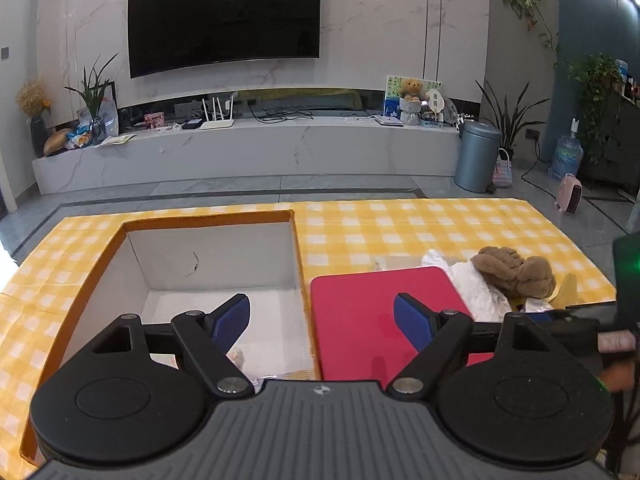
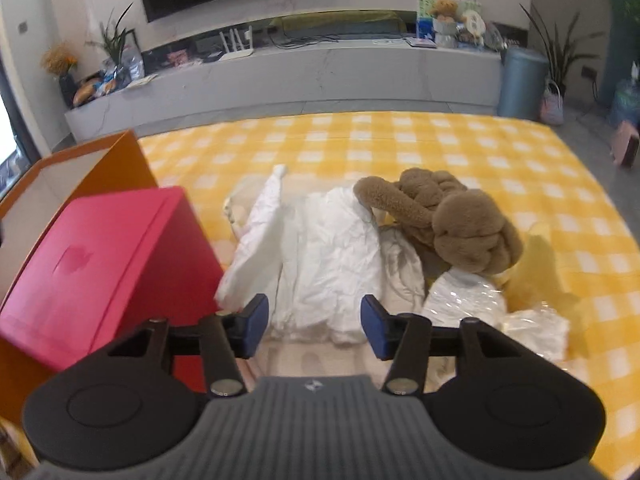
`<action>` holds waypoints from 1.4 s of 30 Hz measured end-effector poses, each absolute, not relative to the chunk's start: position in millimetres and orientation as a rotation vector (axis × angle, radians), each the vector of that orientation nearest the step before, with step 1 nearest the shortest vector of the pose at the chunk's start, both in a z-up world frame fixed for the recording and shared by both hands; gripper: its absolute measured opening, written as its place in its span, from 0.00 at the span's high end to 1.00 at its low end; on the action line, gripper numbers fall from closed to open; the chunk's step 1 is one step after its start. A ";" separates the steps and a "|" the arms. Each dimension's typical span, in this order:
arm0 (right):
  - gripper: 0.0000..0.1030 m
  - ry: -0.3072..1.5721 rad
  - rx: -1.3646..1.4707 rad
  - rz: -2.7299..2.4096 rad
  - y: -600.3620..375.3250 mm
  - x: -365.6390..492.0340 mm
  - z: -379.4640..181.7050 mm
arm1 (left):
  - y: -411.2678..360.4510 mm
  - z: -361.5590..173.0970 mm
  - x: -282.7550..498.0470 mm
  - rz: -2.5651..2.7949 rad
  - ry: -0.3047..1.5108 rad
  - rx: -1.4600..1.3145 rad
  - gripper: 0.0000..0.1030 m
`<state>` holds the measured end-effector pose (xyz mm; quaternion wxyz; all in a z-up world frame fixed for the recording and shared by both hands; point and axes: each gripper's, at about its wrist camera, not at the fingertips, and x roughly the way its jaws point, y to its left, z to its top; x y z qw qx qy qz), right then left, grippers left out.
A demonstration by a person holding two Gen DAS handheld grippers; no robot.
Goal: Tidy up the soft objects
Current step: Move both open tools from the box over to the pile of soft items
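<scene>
1. Left gripper: fingers spread wide, nothing between the blue pads. One pad hangs over the orange box, the other over the red lid.
2. Orange box: open-topped, white inside, standing on the yellow checked tablecloth at about 10 o'clock of the left wrist view. Something pale lies on its floor near the left pad; it is too hidden to identify.
3. Red lid: a flat red panel touching the box's right wall, at about 5 o'clock of the box. In the right wrist view it sits at 9 o'clock, tilted against the box.
4. Right gripper: fingers roughly half apart, empty. The white cloth lies just beyond the fingertips; the pads do not press on it.
5. White cloth: crumpled, lying on the tablecloth at the centre of the right wrist view, just beside the red lid.
6. Brown plush toy: resting on the right edge of the white cloth, at about 2 o'clock of the right gripper. In the left wrist view it lies at 3 o'clock.
7. Clear-wrapped white bundle: at 3 o'clock of the right gripper, touching the plush toy's underside.
8. A person's hand shows blurred at the right edge of the left wrist view.
</scene>
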<state>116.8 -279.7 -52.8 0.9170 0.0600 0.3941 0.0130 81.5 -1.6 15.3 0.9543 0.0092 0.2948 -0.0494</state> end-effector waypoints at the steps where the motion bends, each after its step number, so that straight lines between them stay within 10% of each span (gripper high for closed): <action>1: 0.50 0.813 0.151 0.027 -283.2 121.7 -55.6 | 1.6 14.8 82.7 -0.103 0.605 0.008 0.07; 22: 0.37 0.817 0.057 0.001 -270.9 160.8 -97.2 | 11.8 14.5 78.6 -0.094 0.616 0.006 0.07; 24: 0.41 0.807 0.031 0.005 -267.6 159.6 -97.8 | 14.1 14.8 79.3 -0.076 0.615 -0.002 0.07; 27: 0.79 0.802 -0.010 0.041 -260.0 156.7 -95.8 | 14.2 17.5 75.3 -0.055 0.580 0.032 0.07; 31: 0.93 0.800 -0.101 0.033 -253.9 151.2 -94.4 | 16.4 20.5 73.1 -0.037 0.562 0.056 0.07; 42: 0.88 0.961 0.012 0.007 -291.1 81.0 -45.3 | 45.6 30.6 73.3 -0.009 0.577 -0.099 0.07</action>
